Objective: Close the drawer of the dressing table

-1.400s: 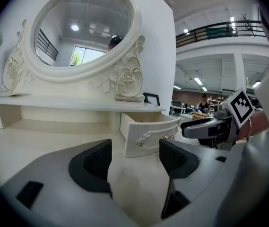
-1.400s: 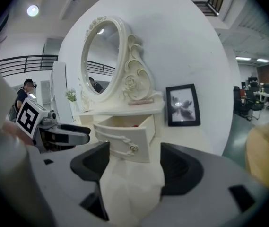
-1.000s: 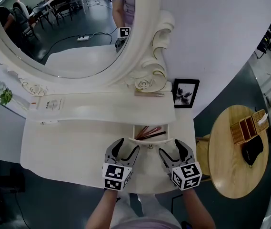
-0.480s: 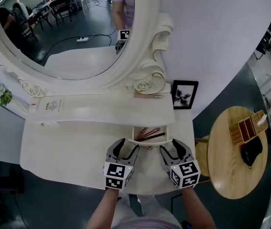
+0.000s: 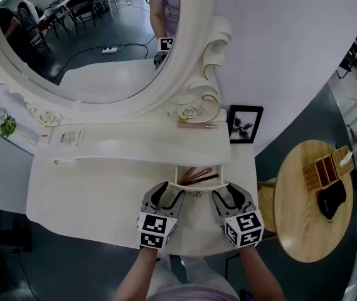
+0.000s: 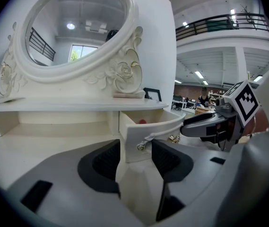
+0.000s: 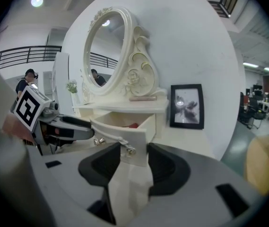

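The white dressing table [image 5: 90, 193] has a small drawer [image 5: 197, 179] pulled out at its front right, with red-brown pencils inside. My left gripper [image 5: 166, 195] sits just left of the drawer front and my right gripper [image 5: 223, 195] just right of it. In the left gripper view the drawer's front [image 6: 151, 126] and its metal handle [image 6: 145, 142] stand just beyond the gripper [image 6: 135, 150]. The right gripper [image 7: 133, 155] faces the drawer's other corner [image 7: 125, 129]. Both sets of jaws are closing, and the pads press on nothing.
A large oval mirror [image 5: 84, 36] with a carved frame rises behind the tabletop. A black picture frame [image 5: 245, 123] stands at the back right. A round wooden side table [image 5: 310, 199] with a wooden box stands to the right. A small plant [image 5: 1, 124] sits far left.
Both grippers' jaws have narrowed. Neither hand has shifted, and the drawer stands pulled out as before.
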### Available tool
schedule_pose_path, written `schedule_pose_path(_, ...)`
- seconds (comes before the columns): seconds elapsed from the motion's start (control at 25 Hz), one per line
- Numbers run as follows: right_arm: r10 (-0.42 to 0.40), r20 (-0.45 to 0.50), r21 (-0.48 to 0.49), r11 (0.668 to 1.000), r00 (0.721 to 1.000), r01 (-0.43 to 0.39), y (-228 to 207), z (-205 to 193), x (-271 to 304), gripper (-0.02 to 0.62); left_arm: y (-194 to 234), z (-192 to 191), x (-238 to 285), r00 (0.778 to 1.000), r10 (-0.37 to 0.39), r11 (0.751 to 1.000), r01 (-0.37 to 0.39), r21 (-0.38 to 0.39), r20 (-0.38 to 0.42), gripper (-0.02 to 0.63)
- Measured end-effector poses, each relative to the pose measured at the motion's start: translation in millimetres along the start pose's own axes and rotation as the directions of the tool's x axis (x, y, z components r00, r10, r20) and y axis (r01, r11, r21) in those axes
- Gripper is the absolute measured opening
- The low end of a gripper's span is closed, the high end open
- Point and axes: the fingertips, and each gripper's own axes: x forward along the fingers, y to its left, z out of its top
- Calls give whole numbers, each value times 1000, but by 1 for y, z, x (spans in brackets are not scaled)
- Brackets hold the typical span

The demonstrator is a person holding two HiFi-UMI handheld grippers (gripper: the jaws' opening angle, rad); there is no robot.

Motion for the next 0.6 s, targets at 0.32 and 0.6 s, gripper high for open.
schedule_pose_path(0.32,-1,-2,-24,1000,1000,1,1,0,0,183,-3,0,0,1000,2,1000,-2,12,2,183)
schedule_pose_path(0.6,-4,-2,-28,1000,1000,4,-1,1,2,182,-3,0,2,1000,0,1000,0,9,-7,179)
